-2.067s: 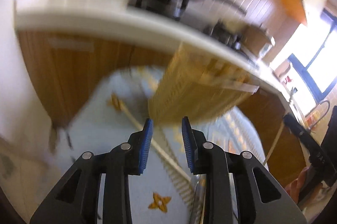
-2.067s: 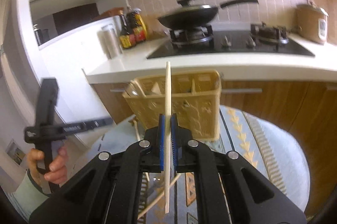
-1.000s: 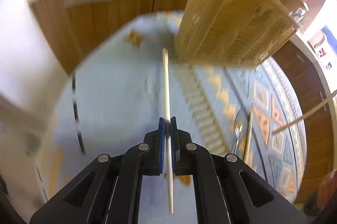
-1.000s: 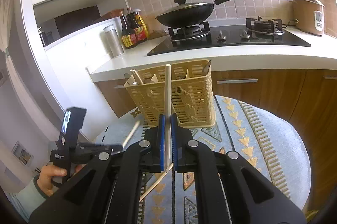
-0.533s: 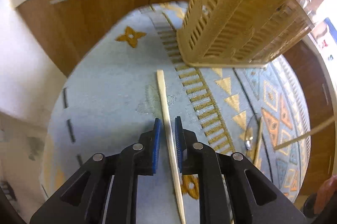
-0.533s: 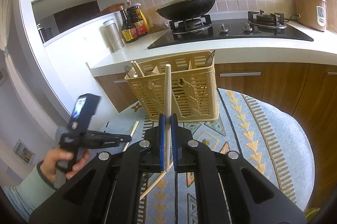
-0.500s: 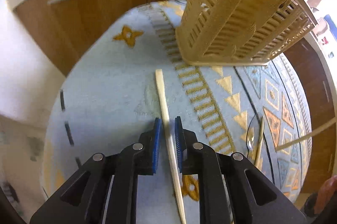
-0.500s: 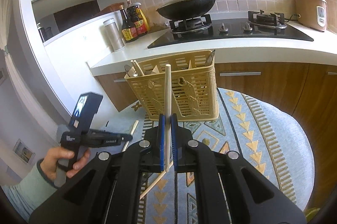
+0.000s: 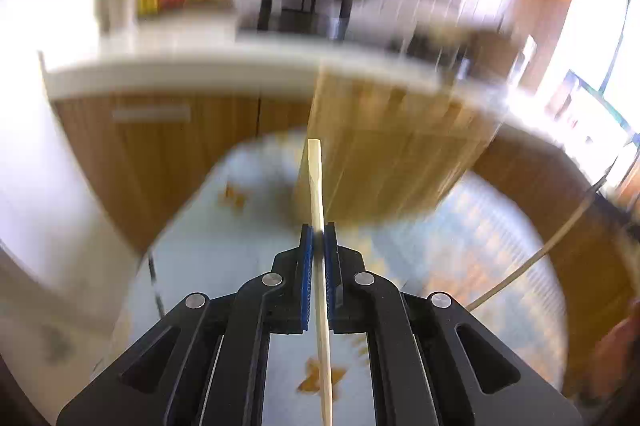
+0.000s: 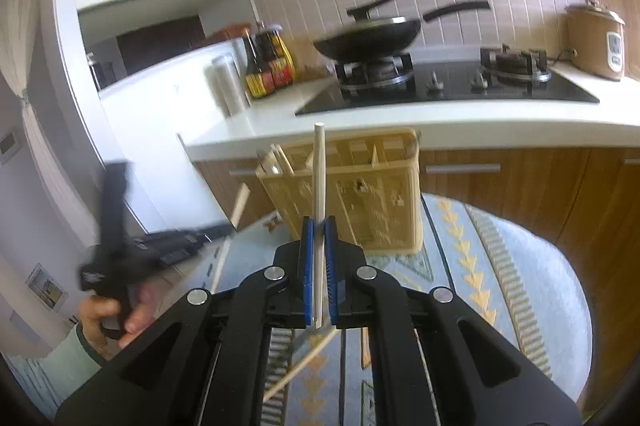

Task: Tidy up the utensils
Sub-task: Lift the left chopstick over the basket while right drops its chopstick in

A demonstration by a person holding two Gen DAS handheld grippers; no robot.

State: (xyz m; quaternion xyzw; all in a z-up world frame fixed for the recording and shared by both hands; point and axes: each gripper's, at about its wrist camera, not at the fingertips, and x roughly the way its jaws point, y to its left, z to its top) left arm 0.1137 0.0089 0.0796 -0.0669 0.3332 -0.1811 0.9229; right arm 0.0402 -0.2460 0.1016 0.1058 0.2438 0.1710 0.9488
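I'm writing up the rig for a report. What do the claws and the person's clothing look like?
Both claws, left claw and right claw, are matte black plastic linkages with silver round rivets and ribbed blue pads. The left one has a pistol-style black handle with small white lettering. The person's left hand emerges from a pale green sleeve.

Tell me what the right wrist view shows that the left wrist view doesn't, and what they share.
Right wrist only: the person's left hand gripping the left gripper's handle, a loose chopstick on the mat, sharp bottles, rice cooker.
Left wrist only: the left gripper seen close, shut on its own chopstick; the background is motion-blurred.
Both: yellow basket on the patterned mat, pan on the stove, and the right gripper shut on its chopstick.
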